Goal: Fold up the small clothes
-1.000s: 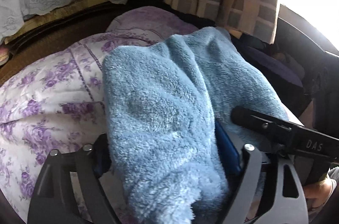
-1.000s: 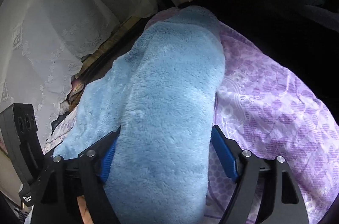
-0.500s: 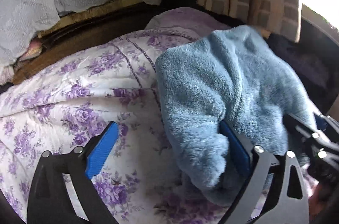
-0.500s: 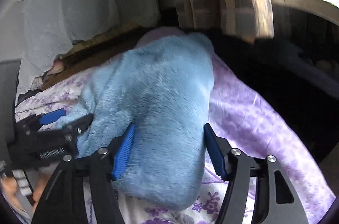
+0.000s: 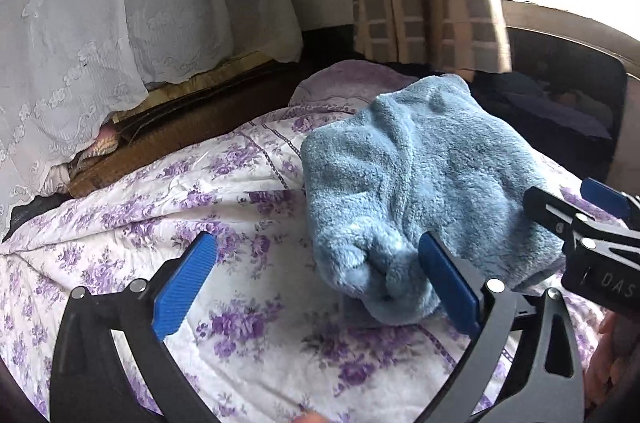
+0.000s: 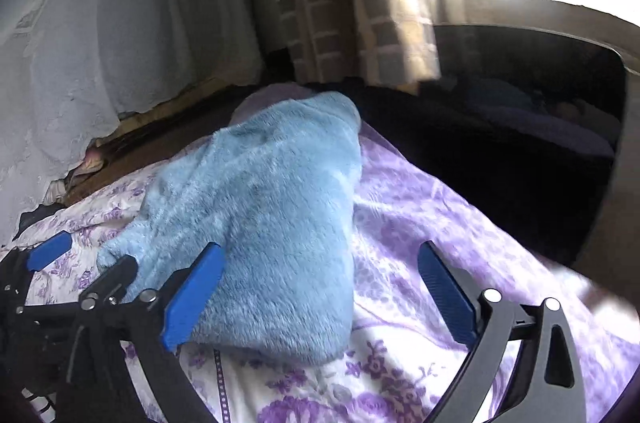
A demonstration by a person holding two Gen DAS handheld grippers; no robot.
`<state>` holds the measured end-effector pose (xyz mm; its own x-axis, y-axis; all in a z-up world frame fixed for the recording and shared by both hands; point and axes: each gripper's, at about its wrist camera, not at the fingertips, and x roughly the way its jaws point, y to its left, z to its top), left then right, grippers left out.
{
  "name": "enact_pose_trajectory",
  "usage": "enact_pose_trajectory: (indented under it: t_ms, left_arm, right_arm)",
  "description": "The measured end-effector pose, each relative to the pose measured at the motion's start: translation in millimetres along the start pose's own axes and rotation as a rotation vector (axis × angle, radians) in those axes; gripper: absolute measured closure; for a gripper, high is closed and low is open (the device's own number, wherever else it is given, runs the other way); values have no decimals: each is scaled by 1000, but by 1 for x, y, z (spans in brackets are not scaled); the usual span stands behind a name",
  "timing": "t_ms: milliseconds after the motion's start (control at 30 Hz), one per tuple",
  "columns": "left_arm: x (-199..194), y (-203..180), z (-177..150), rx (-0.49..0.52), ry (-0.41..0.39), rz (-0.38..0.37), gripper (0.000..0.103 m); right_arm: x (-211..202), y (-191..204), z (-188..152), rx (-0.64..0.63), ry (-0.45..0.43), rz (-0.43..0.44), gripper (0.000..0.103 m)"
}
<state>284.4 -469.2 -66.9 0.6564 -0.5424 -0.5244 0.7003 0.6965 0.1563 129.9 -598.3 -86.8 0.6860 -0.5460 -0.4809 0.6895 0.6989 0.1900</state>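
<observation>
left gripper (image 5: 316, 275) opening its jaws, nothing pressed between the pads | blue fleece garment (image 5: 420, 183) lying bunched on the floral bedspread (image 5: 200, 207), its near end touching the right-hand pad | right gripper (image 5: 592, 227) showing at the right edge

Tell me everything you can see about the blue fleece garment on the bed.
The blue fleece garment is light blue, thick and fuzzy, folded into a rounded, puffy bundle with a rumpled near end. It lies on the purple-flowered bedspread. Neither the left gripper nor the right gripper clamps it: both sets of jaws are opening around its near edge. Sleeves or legs cannot be told apart.
</observation>
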Motion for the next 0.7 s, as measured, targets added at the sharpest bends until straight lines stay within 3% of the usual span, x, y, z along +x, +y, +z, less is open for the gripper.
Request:
enact_pose_trajectory:
  t_ms: [133, 233, 300, 367, 500, 567, 700]
  left_arm:
    - [-11, -1, 6, 21, 18, -20, 5]
    - [-30, -5, 11, 39, 5, -45, 5]
    - [-38, -4, 15, 28, 12, -72, 5]
    - [-41, -3, 11, 14, 28, -89, 5]
    - [-39, -11, -14, 88, 45, -7, 4]
    - [-35, -10, -25, 79, 48, -24, 4]
    - [-27, 1, -25, 21, 73, -51, 4]
  right_arm:
    - [-16, 5, 25, -49, 76, -7, 4]
    - [-40, 11, 31, -37, 72, -4, 4]
    - [-47, 16, 23, -8, 81, 24, 4]
    - [-47, 21, 6, 13, 82, -5, 4]
    - [-39, 22, -32, 82, 71, -45, 3]
    - [-38, 22, -33, 69, 75, -48, 4]
    - [-50, 16, -30, 66, -6, -74, 3]
